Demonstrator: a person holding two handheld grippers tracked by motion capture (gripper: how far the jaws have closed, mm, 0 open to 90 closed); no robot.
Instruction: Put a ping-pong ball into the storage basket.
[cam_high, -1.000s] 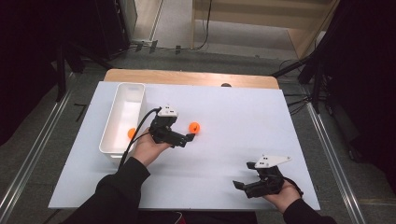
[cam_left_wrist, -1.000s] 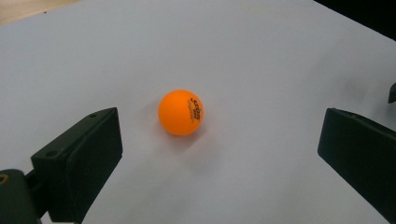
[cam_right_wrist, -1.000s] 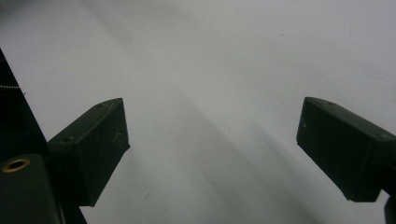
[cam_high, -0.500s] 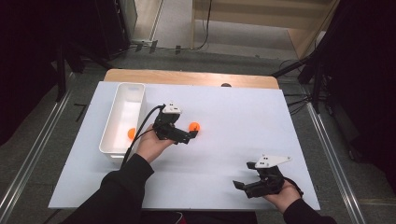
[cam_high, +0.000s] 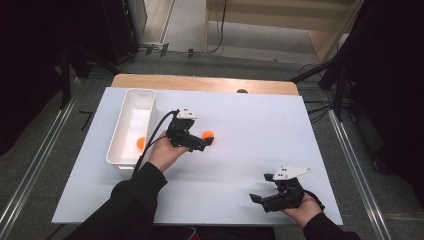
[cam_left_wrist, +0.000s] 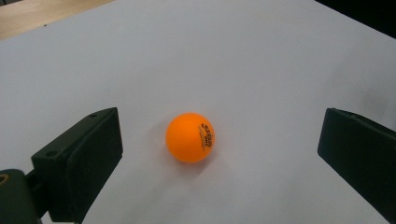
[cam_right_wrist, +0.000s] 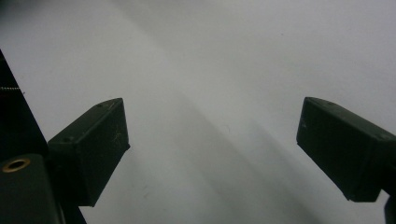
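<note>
Orange ping-pong ball (cam_left_wrist: 190, 137) sits on the white tabletop (cam_high: 250, 125) at frame centre, between my left gripper's (cam_high: 206, 144) wide-apart jaws, untouched; its print is illegible. My right gripper (cam_high: 257, 198), lower right, gapes empty. A second orange ball (cam_high: 140, 143) is half hidden in the white rectangular plastic bin (cam_high: 131, 102).

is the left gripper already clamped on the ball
No, the left gripper is open, its jaws standing wide apart on either side of the ball without touching it.

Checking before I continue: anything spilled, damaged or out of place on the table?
Nothing stands out. One orange ball sits loose on the table between the open left hand-held gripper jaws; another ball lies in the white bin.
</note>
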